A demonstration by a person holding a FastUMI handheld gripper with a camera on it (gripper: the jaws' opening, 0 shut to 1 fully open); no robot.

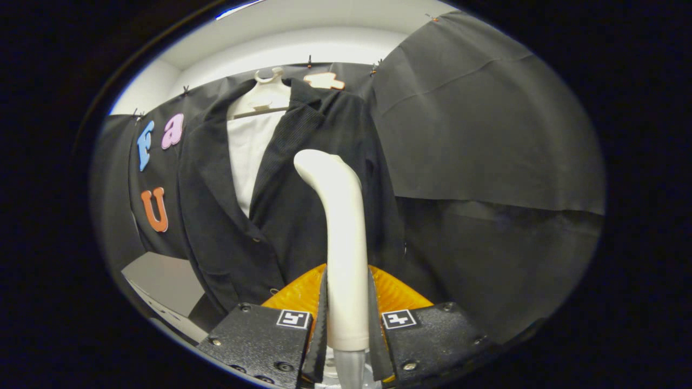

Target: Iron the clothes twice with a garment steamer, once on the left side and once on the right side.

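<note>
A dark jacket (319, 216) hangs on a white hanger (268, 92) against the booth wall, with a white shirt (250, 146) showing between its lapels. My gripper (346, 310) is shut on the cream handle of the garment steamer (340, 216), which stands upright between the fingers (320, 319). The steamer's curved head points toward the jacket's right front panel, at about chest height. An orange part of the steamer (394, 292) shows behind the fingers. I cannot tell whether the head touches the cloth.
A grey box or table corner (162, 283) sits low beside the jacket's left side. Black cloth (486, 135) covers the wall to the right of the jacket, with a seam across it.
</note>
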